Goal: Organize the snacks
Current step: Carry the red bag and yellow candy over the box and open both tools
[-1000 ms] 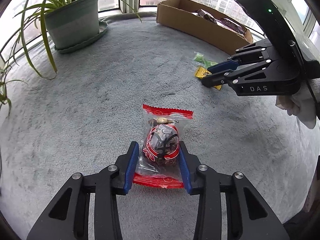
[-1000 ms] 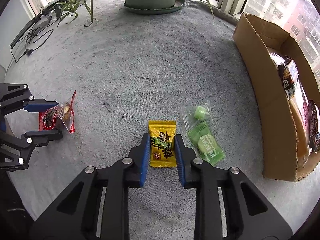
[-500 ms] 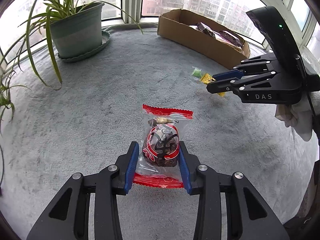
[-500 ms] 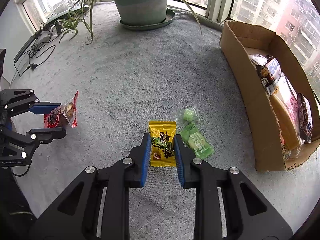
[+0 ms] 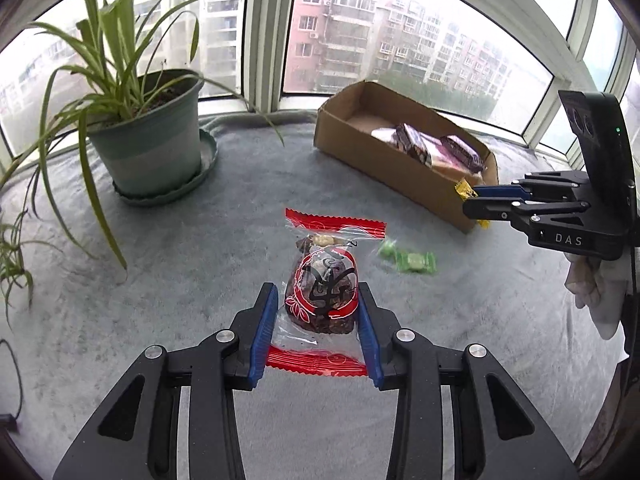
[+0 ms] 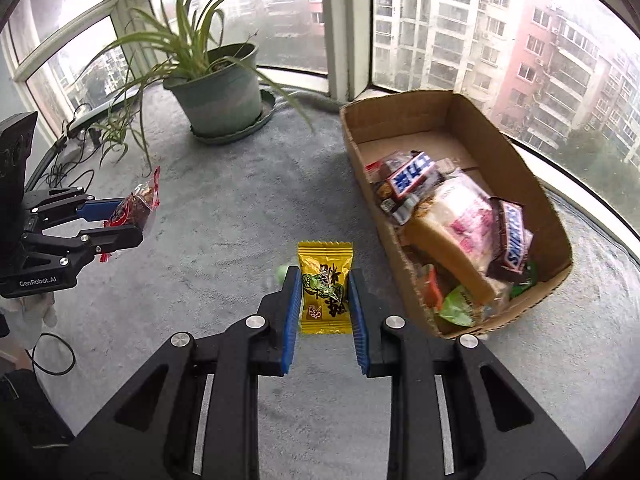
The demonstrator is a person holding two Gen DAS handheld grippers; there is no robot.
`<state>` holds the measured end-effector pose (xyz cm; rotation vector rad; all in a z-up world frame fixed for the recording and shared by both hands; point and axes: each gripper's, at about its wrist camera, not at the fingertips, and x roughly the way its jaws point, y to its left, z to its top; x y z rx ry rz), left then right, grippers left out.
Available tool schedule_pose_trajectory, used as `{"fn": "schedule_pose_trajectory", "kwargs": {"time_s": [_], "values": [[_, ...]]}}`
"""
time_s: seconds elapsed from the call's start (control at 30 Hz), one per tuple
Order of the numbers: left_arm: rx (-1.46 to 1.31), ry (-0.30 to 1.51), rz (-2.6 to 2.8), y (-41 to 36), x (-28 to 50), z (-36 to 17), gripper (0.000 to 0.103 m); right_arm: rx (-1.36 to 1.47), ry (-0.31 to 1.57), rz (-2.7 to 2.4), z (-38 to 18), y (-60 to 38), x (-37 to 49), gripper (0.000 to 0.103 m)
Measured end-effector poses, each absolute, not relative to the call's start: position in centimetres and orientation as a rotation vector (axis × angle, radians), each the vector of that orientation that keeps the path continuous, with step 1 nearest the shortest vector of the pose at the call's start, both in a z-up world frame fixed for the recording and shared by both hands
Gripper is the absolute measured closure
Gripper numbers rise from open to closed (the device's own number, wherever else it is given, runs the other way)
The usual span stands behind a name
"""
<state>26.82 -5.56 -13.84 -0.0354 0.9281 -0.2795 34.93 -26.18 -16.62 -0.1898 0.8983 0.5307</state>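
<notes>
A: Checking progress, biggest item first. The cardboard box (image 6: 452,216), ahead and to the right of the right gripper (image 6: 324,300), already holds several wrapped bars and a bread pack. So part of the sort is done.

B: What's left?

A: Two snacks in hand, at least two loose. Left gripper (image 5: 316,324) is pinching the red date packet (image 5: 324,284) between its blue pads, lifted off the grey mat (image 5: 192,272). Right gripper is clamped on the yellow candy (image 6: 325,286), also off the mat, just short of the box's near wall.

B: And the loose ones?

A: Green candies (image 5: 408,258), on the mat ahead and right of the left gripper. Blurred, so I count two but won't swear to it. My read: both held pieces go in the box, then the green ones.

B: Orientation?

A: Red packet: long axis runs along the left gripper's fingers, one crimped end pointing forward, the other back toward the gripper body; pads grip its long sides. Yellow candy: same layout, long axis in line with the fingers, far crimp pointing away, print facing the right wrist camera.

B: Obstacles?

A: Potted plant (image 5: 148,136) sits well left of the box. Not in the path, I'd say.
</notes>
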Motion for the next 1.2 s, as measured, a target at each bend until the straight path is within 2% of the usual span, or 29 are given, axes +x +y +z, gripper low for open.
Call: {"fn": "schedule_pose_trajectory", "kwargs": {"time_s": [0.5,1.2], "values": [[-0.054,0.836,-0.339,-11.8,34.9,-11.1,0.066,-0.144,0.858,0.366,-15.3,-32.6,38.4,0.079],[-0.043,0.811,-0.353,-17.0,41.3,-13.2,0.066,-0.065,0.889,0.325,-18.7,-33.3,41.6,0.079]]}}
